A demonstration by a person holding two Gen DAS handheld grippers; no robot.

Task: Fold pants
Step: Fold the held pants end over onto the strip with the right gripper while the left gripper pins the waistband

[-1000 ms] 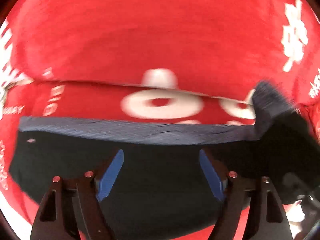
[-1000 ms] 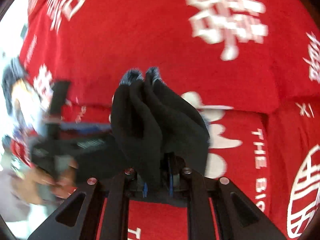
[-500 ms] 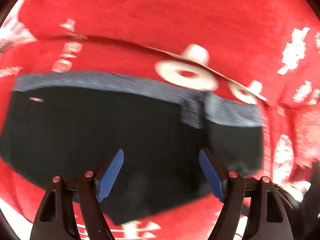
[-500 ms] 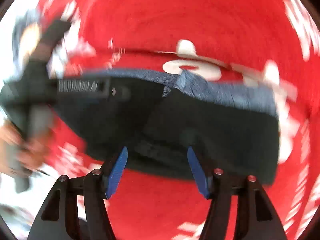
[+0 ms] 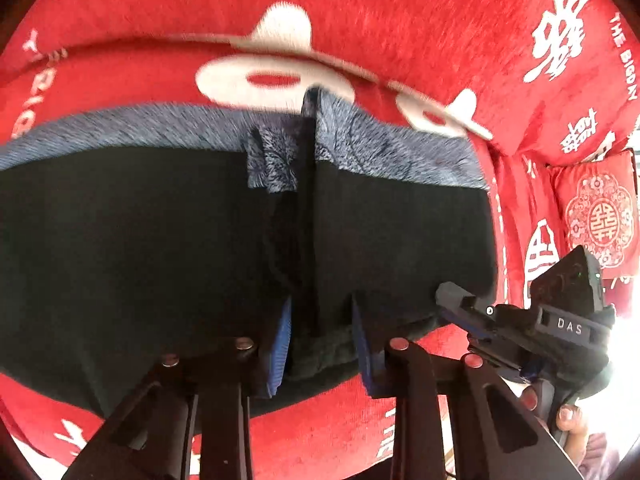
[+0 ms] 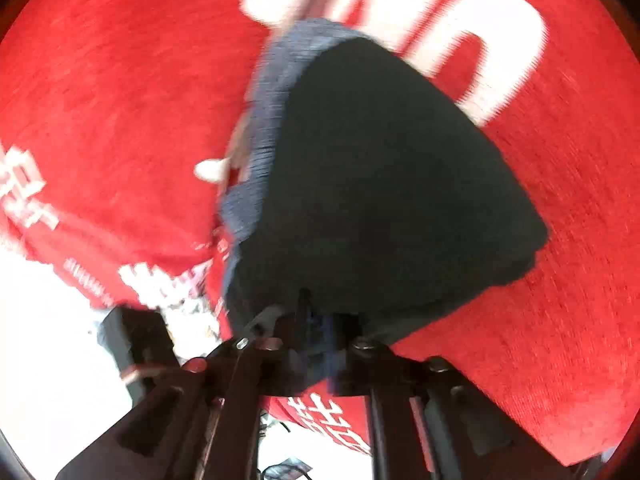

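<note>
Both grippers clamped on black fabric pants with a blue-grey ribbed waistband

The pants [image 5: 140, 240] lie on a red cloth with white lettering [image 5: 360, 20]. The left gripper [image 5: 320, 332] pinches a fold at their near edge; the right gripper [image 6: 316, 328] has its jaws tight on their near corner.

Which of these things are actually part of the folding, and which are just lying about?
Part of the job:
black pants
left gripper, shut on the pants
right gripper, shut on the pants

Just there:
red printed cloth
red patterned cushion
</note>
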